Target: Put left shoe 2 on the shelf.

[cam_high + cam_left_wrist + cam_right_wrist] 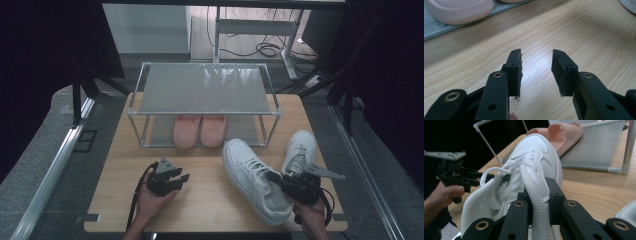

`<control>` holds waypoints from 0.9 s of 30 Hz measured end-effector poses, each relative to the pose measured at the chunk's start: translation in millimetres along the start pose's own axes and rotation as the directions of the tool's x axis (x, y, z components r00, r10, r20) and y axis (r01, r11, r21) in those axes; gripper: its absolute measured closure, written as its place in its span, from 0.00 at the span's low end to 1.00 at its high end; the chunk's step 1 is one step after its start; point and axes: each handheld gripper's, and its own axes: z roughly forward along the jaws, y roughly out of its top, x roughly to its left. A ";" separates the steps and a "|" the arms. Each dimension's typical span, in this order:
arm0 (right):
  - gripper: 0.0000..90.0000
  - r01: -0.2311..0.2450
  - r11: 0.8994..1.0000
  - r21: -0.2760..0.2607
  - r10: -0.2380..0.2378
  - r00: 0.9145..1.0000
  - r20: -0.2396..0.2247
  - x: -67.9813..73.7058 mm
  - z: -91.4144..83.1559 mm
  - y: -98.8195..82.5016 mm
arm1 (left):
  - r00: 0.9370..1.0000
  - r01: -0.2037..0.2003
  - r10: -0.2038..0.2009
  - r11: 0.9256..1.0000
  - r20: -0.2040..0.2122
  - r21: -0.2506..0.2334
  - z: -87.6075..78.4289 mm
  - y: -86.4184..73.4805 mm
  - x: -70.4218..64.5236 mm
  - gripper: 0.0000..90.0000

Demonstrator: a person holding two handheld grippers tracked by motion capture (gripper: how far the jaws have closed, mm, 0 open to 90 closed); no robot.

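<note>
Right hand-held gripper [537, 197] closed on the padded collar of the near white sneaker [255, 180], at the shoe's opening, with the mesh edge pinched between the two black jaws. In the right gripper view, sneaker [534, 162] seen from the heel end, toe pointing away toward the shoe rack [596, 150], laces loose over the tongue. In the high view, same sneaker set diagonally on the desk [210, 200], toe toward the rack [202, 90], heel near the front edge; whether the sole touches the wood cannot be told. Right hand-held gripper [280, 181] at the sneaker's right flank, held by the right hand [311, 212].

Second white sneaker [300, 150] just to the right, resting on the desk, close beside the first.

Pair of pink slippers [200, 130] side by side on the lower shelf of the rack, under the grey upper shelf, toes toward the desk front.

Left hand-held gripper [536, 72] with jaws apart and nothing between them, bare wood visible through the gap; one pink slipper [459, 10] at the top left of that view. In the high view, left hand-held gripper [174, 181] low over the desk, well left of the sneakers, gripped by the left hand [152, 202], black cable trailing toward the front edge.
</note>
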 end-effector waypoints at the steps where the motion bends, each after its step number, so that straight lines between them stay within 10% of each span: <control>1: 0.90 -0.003 1.000 -0.006 0.003 1.000 -0.001 -0.1 -0.2 1.0 | 1.000 0.003 -0.003 1.000 0.005 -0.007 -1.3 0.6 0.4 0.68; 27: 0.90 -0.013 0.989 -0.148 0.004 0.998 -0.067 19.0 -1.2 41.1 | 0.999 0.022 -0.021 0.999 0.029 -0.046 -13.3 5.4 1.0 0.67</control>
